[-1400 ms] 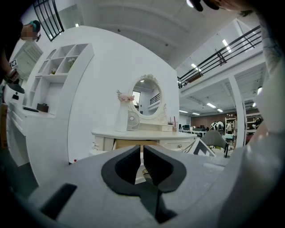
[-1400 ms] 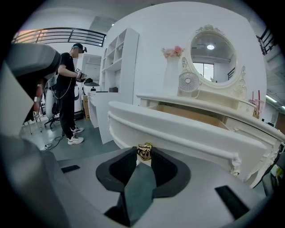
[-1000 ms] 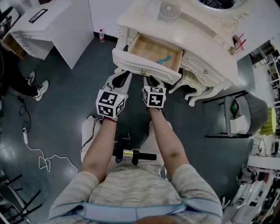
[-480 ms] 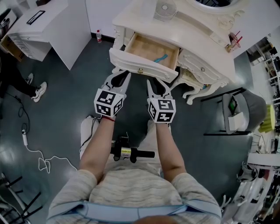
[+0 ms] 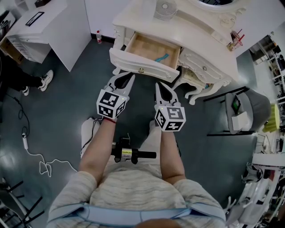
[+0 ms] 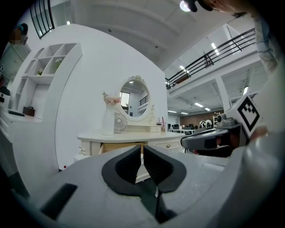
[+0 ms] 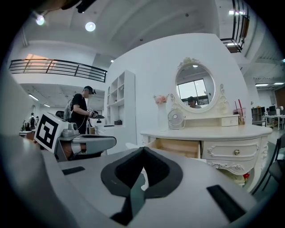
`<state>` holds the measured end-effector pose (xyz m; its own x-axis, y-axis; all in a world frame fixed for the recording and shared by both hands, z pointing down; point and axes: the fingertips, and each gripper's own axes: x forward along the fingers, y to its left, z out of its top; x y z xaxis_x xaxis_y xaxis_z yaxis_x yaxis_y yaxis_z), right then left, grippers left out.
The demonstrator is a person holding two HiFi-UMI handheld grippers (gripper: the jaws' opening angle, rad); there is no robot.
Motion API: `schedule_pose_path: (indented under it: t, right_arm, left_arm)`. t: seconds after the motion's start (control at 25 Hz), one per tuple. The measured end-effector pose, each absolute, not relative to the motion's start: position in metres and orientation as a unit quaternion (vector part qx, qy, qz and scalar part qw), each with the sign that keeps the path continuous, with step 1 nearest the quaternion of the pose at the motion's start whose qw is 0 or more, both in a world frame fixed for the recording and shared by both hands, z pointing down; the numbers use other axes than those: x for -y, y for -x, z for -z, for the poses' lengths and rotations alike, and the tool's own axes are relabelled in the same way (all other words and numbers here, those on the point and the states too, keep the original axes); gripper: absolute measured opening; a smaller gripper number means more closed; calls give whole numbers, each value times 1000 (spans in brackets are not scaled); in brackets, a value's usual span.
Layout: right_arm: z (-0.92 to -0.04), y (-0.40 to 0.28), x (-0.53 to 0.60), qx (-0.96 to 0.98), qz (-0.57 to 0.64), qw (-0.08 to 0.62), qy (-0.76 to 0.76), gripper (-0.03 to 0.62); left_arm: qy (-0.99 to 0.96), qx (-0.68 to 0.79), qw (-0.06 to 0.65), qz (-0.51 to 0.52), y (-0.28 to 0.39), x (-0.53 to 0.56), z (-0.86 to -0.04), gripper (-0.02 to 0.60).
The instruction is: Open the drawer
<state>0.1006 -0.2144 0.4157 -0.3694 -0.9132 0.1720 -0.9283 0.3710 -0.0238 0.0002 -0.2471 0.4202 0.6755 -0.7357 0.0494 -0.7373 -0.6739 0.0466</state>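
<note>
The cream dressing table's left drawer (image 5: 144, 67) stands pulled out, its wooden inside showing with a small blue thing (image 5: 161, 58) lying in it. The same drawer shows in the left gripper view (image 6: 119, 147) and the right gripper view (image 7: 176, 147). Both grippers hover side by side in front of the drawer, touching nothing. My left gripper (image 5: 126, 79) (image 6: 142, 149) points level at the drawer front, its tips all but touching with nothing between. My right gripper (image 5: 161, 87) (image 7: 143, 149) is shut and empty, a little back from the drawer knob (image 5: 141, 70).
A small fan (image 5: 164, 10) and a mirror sit on the tabletop. A closed drawer (image 5: 204, 67) lies to the right of the open one. A white cabinet (image 5: 49, 26) stands at left, a chair (image 5: 240, 113) at right. A cable (image 5: 35, 156) trails on the floor.
My right gripper has drawn back from the drawer front and risen, and its jaws have closed. The left gripper has barely moved. The drawer stays open.
</note>
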Motion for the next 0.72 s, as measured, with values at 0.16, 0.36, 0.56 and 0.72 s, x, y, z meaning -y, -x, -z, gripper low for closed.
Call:
schedule_pose_path:
  t: [0.16, 0.36, 0.56, 0.72]
  right_arm:
    - [-416, -102, 212, 824, -62, 68, -560, 8]
    - [-416, -101, 213, 824, -63, 68, -559, 8]
    - [-414, -99, 214, 825, -64, 66, -558, 8]
    - [-414, -101, 214, 823, -66, 64, -561, 8]
  left_arm:
    - [-915, 402, 28, -14, -1, 246, -419, 17]
    - [-916, 400, 27, -13, -2, 246, -419, 17]
    - [-916, 400, 27, -14, -1, 246, -418, 15]
    - [-916, 400, 25, -14, -1, 246, -417, 15]
